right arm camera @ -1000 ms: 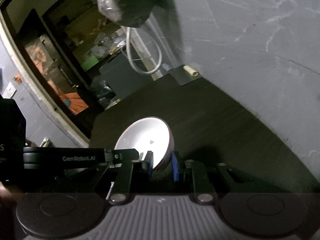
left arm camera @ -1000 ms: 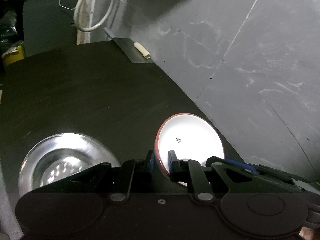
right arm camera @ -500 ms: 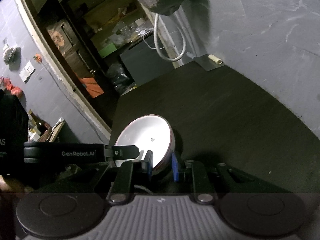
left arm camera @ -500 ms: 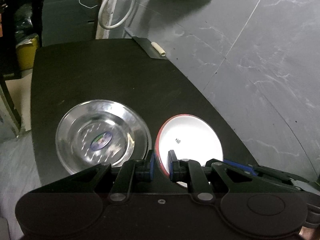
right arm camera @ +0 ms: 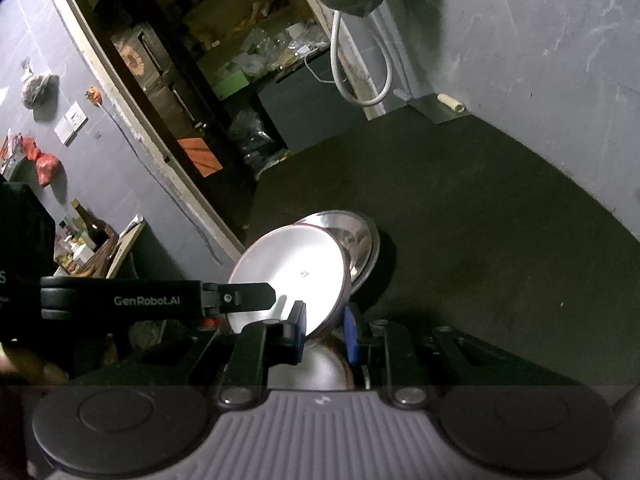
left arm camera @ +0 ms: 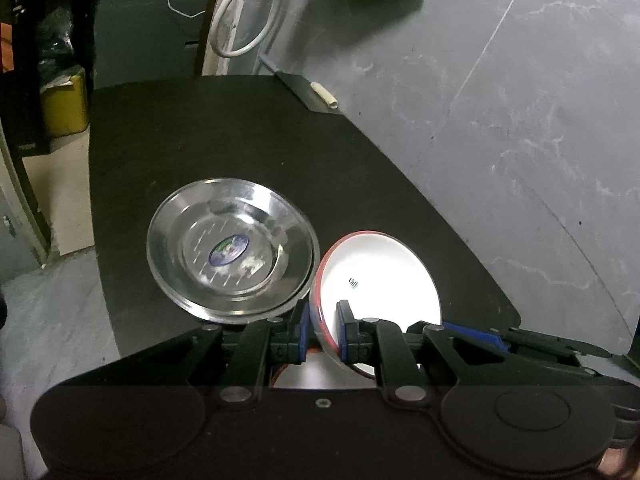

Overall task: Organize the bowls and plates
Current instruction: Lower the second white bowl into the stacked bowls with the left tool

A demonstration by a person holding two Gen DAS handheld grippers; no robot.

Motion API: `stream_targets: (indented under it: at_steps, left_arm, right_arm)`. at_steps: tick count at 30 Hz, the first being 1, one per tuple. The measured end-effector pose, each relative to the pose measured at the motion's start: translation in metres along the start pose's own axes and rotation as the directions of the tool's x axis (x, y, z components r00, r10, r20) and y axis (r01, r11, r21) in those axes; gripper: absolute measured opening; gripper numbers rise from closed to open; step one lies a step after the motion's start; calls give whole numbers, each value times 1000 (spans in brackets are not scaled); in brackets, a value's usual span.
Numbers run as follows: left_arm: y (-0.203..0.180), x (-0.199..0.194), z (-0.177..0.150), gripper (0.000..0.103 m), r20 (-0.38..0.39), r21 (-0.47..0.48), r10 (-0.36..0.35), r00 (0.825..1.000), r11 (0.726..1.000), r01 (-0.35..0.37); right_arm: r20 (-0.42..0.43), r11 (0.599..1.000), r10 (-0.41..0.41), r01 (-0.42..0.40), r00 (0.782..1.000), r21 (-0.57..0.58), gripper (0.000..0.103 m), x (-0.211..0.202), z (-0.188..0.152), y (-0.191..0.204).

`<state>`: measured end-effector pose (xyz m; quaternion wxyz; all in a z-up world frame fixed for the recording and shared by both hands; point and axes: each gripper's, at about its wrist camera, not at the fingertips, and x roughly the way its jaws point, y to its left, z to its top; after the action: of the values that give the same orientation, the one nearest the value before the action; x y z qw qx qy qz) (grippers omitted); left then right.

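The left gripper [left arm camera: 323, 330] has its two blue pads [left arm camera: 303, 328] pinched tight on the near rim of a white bowl with a red edge [left arm camera: 380, 268]. The bowl is tipped up on its side. Just beside it, on the left, sits a shiny steel plate [left arm camera: 230, 248] with a blue sticker in the middle. It rests flat on the dark table [left arm camera: 240, 140], and its rim looks like it touches the bowl.

The right gripper [right arm camera: 325, 330] is pinched on the rim of another white bowl [right arm camera: 288, 276], tilted too. Behind that bowl a steel plate [right arm camera: 362, 242] peeks out on the table [right arm camera: 480, 220]. The left gripper's black arm [right arm camera: 160, 300] reaches across on the left.

Far back, a small cream tube [left arm camera: 325, 94] lies by the gray wall [left arm camera: 520, 100], near a looped white cable [left arm camera: 240, 28]
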<state>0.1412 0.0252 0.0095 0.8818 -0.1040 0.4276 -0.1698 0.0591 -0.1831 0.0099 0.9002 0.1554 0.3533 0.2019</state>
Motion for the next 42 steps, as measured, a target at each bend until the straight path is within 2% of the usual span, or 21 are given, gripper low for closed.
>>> stream_targets:
  at_steps: [24, 42]
  left_arm:
    - [20, -5, -30, 16, -86, -10, 13, 996, 1000, -14]
    - [22, 4, -42, 18, -161, 14, 21, 987, 1000, -19]
  right_arm:
    - [-135, 999, 10, -16, 991, -45, 24, 13, -22, 18]
    - [-193, 998, -7, -4, 981, -57, 25, 17, -29, 20]
